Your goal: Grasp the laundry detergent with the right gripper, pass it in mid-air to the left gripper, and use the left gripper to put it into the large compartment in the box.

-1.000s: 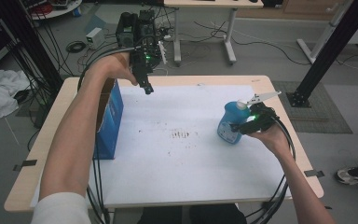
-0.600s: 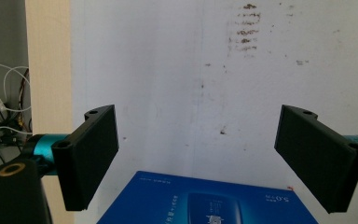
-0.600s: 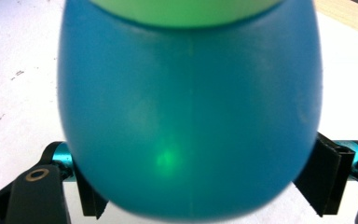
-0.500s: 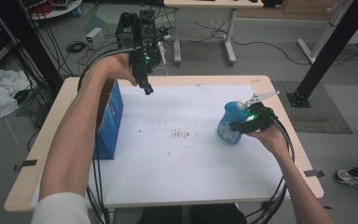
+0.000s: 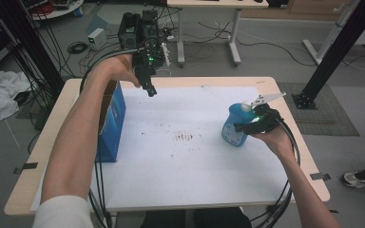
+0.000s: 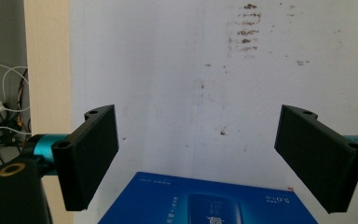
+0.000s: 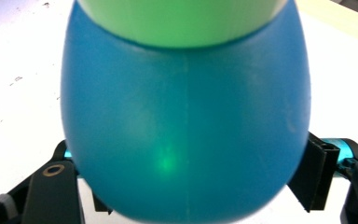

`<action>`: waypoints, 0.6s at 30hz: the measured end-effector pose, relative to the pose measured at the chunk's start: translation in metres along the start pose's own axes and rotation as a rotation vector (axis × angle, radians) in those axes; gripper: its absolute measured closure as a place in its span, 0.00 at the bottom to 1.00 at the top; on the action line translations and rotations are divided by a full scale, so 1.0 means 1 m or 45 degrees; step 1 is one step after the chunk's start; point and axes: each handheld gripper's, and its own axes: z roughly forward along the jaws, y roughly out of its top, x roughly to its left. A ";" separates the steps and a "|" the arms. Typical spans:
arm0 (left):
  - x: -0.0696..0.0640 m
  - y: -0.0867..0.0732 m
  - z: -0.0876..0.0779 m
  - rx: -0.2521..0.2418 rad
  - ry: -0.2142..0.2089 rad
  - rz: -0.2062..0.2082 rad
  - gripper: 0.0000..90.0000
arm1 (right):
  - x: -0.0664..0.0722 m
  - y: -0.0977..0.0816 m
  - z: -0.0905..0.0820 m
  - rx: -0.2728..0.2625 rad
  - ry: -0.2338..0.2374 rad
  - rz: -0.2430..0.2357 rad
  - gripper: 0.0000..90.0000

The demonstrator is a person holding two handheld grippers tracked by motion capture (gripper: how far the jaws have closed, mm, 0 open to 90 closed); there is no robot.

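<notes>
A blue bottle with a white spray head stands at the right of the white-covered table. My right gripper reaches it from the right; its jaws have just been closing and now press on both flanks of the bottle. My left gripper hangs over the back left of the table, pointing down, jaws wide open with nothing between them. A blue box stands upright under my left forearm, and its top lies just below the open jaws.
Brown smudges mark the middle of the white sheet. The wooden table rim runs past the box on the left. Cables, a desk and a black frame post stand on the floor behind the table.
The right gripper's jaws have drawn in against the blue bottle. Both hands and the bottle stay where they were.
</notes>
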 end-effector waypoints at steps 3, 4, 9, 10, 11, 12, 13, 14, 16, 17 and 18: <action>0.000 0.000 0.000 0.003 -0.002 0.000 0.15 | 0.000 0.000 0.001 0.004 0.007 -0.007 0.28; 0.000 -0.001 0.000 -0.001 -0.002 -0.007 0.15 | 0.000 0.000 0.000 0.005 0.008 -0.005 0.28; 0.000 -0.001 0.000 -0.003 0.001 -0.007 0.15 | 0.001 0.000 0.000 -0.002 0.010 -0.007 0.30; 0.000 -0.002 0.000 -0.007 0.001 -0.007 0.15 | 0.000 0.000 0.000 -0.001 0.012 -0.017 0.30; 0.000 -0.002 0.000 -0.003 0.000 -0.002 0.15 | 0.001 0.000 0.000 -0.001 0.011 -0.009 0.30; -0.001 -0.002 0.000 -0.003 0.000 -0.010 0.15 | 0.000 0.000 0.001 -0.003 0.012 -0.017 0.31; -0.001 -0.002 0.000 -0.002 -0.002 -0.013 0.15 | 0.001 0.000 0.000 -0.004 0.016 -0.016 0.32; -0.001 -0.002 0.000 -0.002 -0.002 -0.013 0.15 | 0.001 0.000 0.000 -0.004 0.016 -0.016 0.32; -0.001 -0.002 0.001 -0.004 -0.003 -0.017 0.15 | 0.001 0.001 0.001 -0.007 0.022 -0.018 0.34; -0.001 -0.002 0.001 0.001 -0.002 -0.015 0.15 | 0.002 0.001 0.000 -0.004 0.018 -0.019 0.35; -0.001 -0.001 0.001 0.000 -0.002 -0.001 0.15 | 0.002 0.001 0.000 -0.006 0.019 -0.020 0.35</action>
